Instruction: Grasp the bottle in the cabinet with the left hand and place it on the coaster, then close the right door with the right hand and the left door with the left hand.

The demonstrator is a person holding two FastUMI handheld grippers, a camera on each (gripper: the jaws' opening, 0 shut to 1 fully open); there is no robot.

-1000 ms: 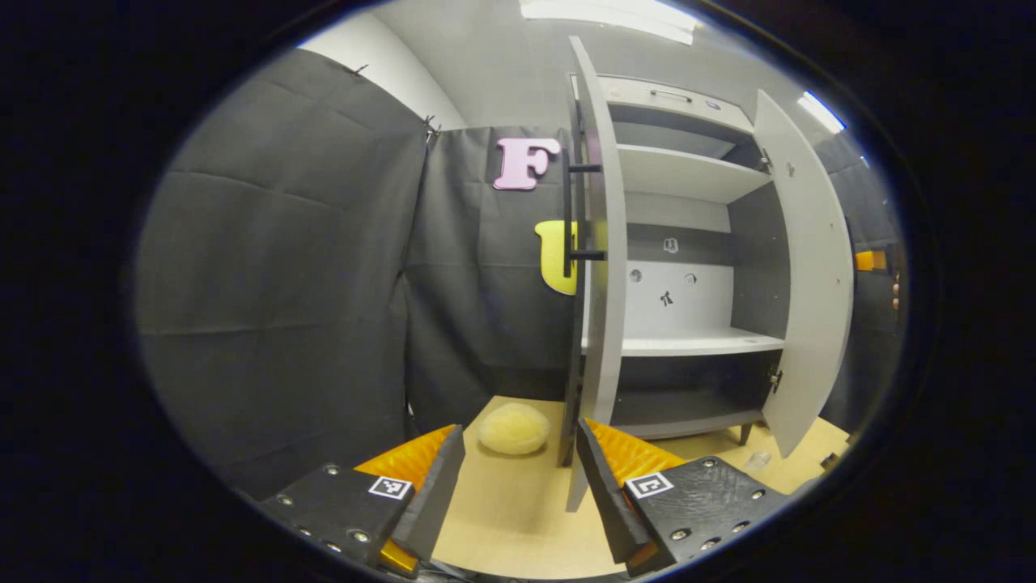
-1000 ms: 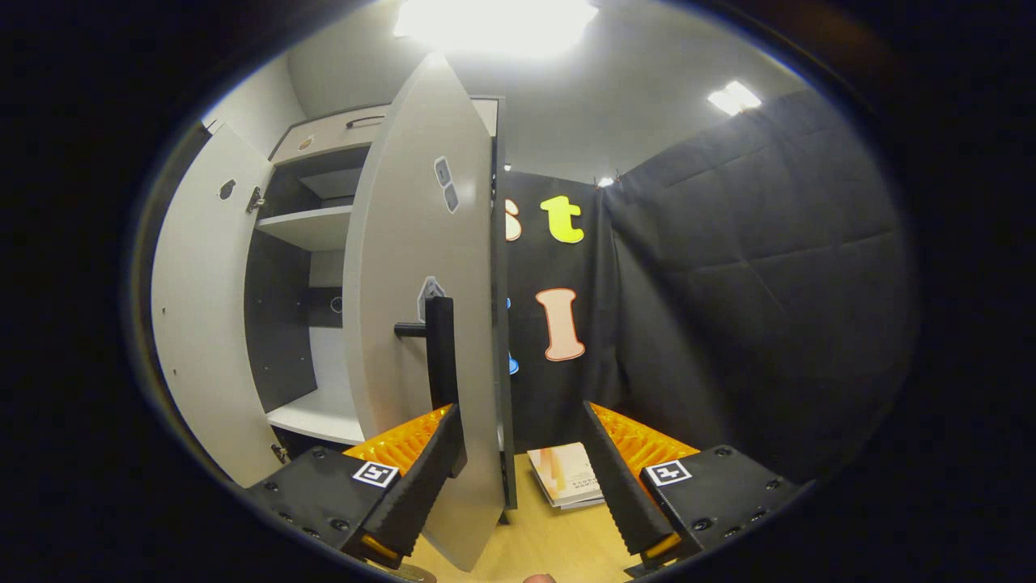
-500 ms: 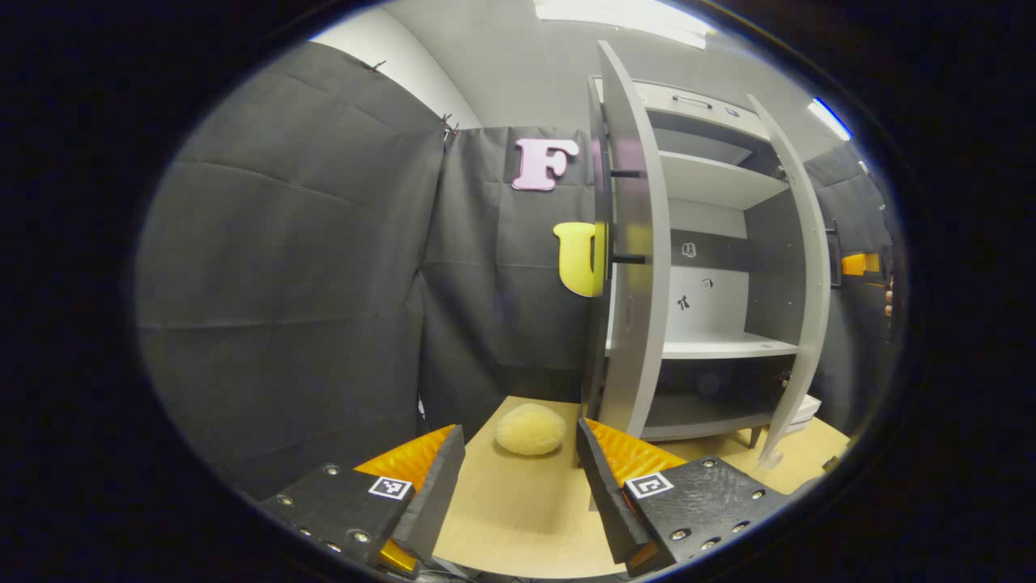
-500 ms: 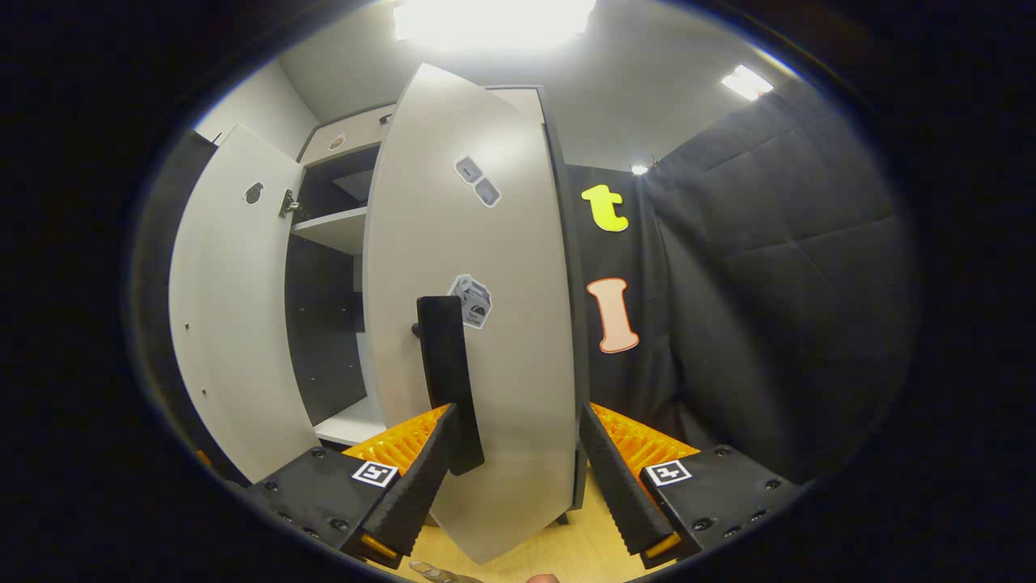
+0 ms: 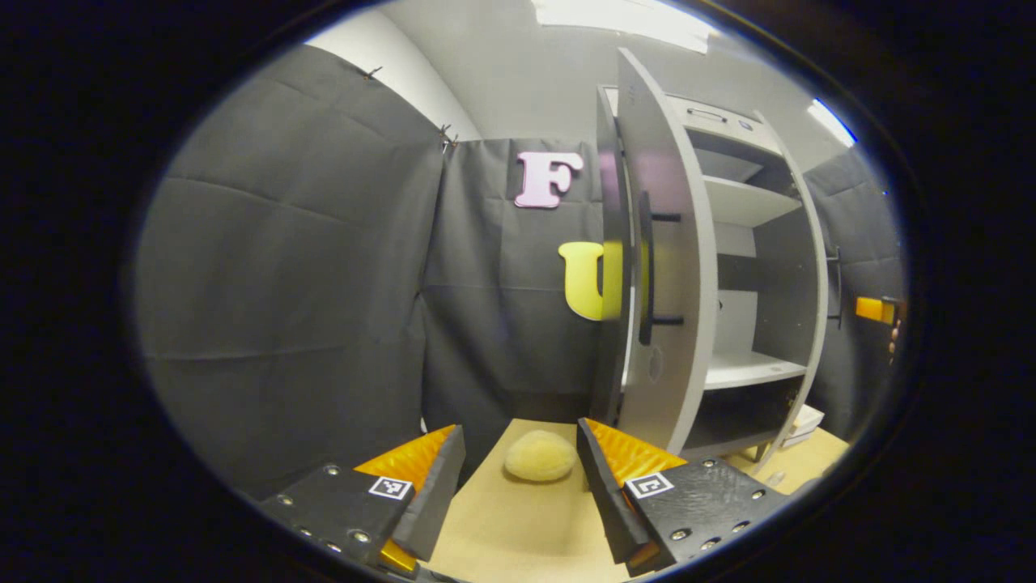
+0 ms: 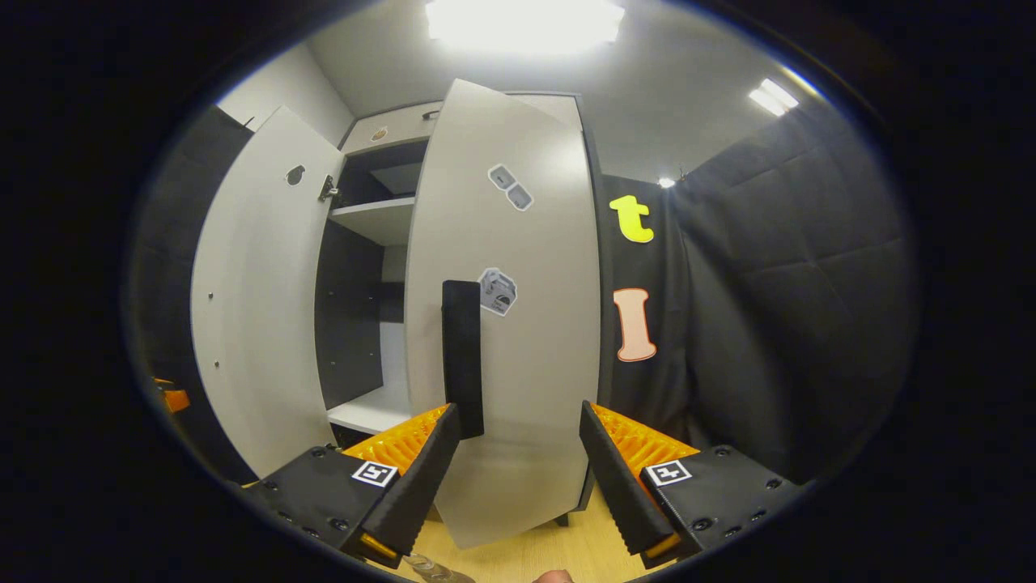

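Two flat matte grey cabinet doors: right door partly swung in, straight black bar handle; left door ajar. Left gripper and right gripper spread, gripping nothing. Fuzzy round yellow sponge on pale wooden table.

A staged recording booth, not a real home: black quilted cloth walls are pinned up at the corners, and white strip ceiling lights are seen overhead. A small grey-and-white two-door cabinet with bare white shelves is set on a pale wooden worktop, with a fuzzy yellow round pad laid beside it.
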